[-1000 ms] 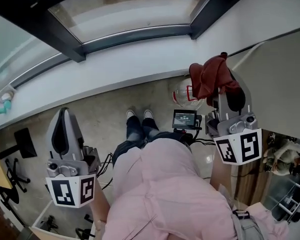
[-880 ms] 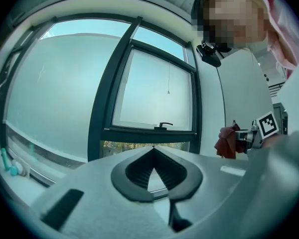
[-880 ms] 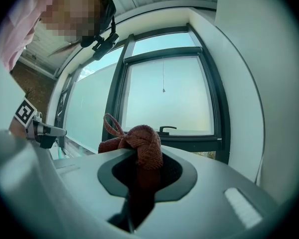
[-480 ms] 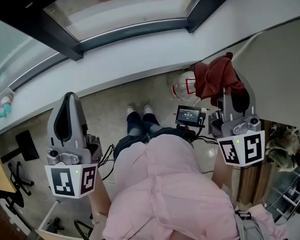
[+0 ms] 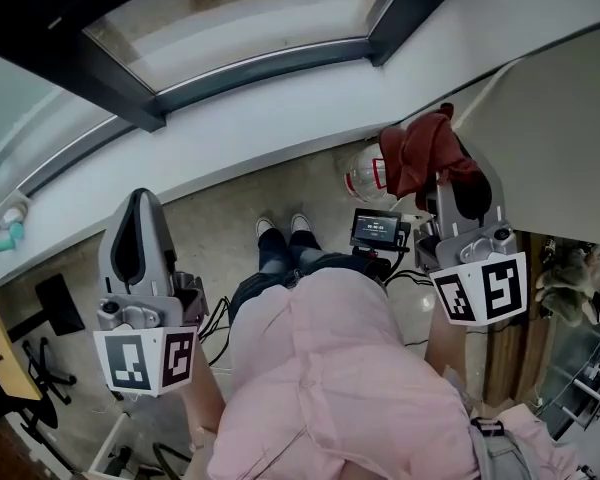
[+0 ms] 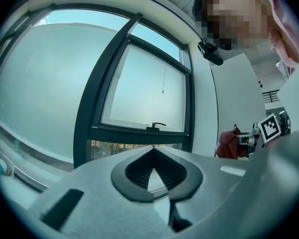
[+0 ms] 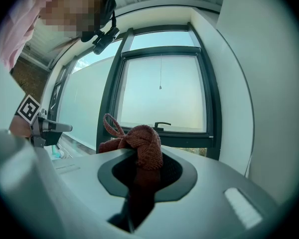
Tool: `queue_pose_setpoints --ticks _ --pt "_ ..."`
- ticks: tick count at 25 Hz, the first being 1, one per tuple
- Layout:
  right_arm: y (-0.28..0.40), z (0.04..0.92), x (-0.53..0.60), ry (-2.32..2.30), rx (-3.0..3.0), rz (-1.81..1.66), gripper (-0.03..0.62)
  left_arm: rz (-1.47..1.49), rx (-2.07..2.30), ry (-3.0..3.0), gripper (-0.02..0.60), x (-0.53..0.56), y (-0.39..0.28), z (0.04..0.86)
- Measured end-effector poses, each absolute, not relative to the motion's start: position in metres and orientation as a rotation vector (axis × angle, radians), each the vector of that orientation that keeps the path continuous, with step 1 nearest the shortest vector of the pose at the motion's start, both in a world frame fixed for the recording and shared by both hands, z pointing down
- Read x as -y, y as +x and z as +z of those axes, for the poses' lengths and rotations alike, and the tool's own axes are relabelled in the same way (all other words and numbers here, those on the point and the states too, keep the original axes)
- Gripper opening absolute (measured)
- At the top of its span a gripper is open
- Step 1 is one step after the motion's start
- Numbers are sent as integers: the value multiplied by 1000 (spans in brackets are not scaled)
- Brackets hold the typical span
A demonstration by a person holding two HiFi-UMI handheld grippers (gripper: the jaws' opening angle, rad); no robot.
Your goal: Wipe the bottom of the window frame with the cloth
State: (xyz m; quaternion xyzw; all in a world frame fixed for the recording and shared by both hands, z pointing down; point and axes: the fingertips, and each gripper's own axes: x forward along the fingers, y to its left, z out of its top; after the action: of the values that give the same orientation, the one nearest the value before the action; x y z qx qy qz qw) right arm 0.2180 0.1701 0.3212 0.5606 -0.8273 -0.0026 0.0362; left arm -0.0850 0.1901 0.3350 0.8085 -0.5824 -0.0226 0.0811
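Observation:
A dark red cloth bunches at the tip of my right gripper, whose jaws are shut on it; in the right gripper view the cloth sticks up from between the jaws. It hangs in the air below the white sill, apart from the dark window frame. My left gripper is held low at the left, shut and empty. In the left gripper view its closed jaws point at the window frame with its handle.
A clear plastic container with a red label lies on the floor by the wall. A small screen device hangs at the person's front. A teal bottle sits on the sill at far left. Wall stands close on the right.
Both grippers have shifted slightly; the left one has risen a little toward the sill. The cloth stays in the right gripper.

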Motion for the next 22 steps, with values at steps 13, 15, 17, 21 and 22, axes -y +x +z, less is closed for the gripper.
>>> queue_pose_setpoints --ticks 13,15,17,21,22 --pt "154 332 -144 1635 2615 8 58 -67 1829 2384 -3 -183 -142 335" --pt "152 335 -138 1639 2589 23 58 -59 1821 2376 -3 -175 -146 339" --pt "154 338 -123 1654 2565 37 58 -57 1792 2367 -3 -157 -145 346" --pt "165 342 -86 1672 2517 52 58 -58 1717 2375 -3 -108 -127 356" --pt "168 342 -80 1677 2509 53 58 -63 1707 2387 -3 -99 -124 354"
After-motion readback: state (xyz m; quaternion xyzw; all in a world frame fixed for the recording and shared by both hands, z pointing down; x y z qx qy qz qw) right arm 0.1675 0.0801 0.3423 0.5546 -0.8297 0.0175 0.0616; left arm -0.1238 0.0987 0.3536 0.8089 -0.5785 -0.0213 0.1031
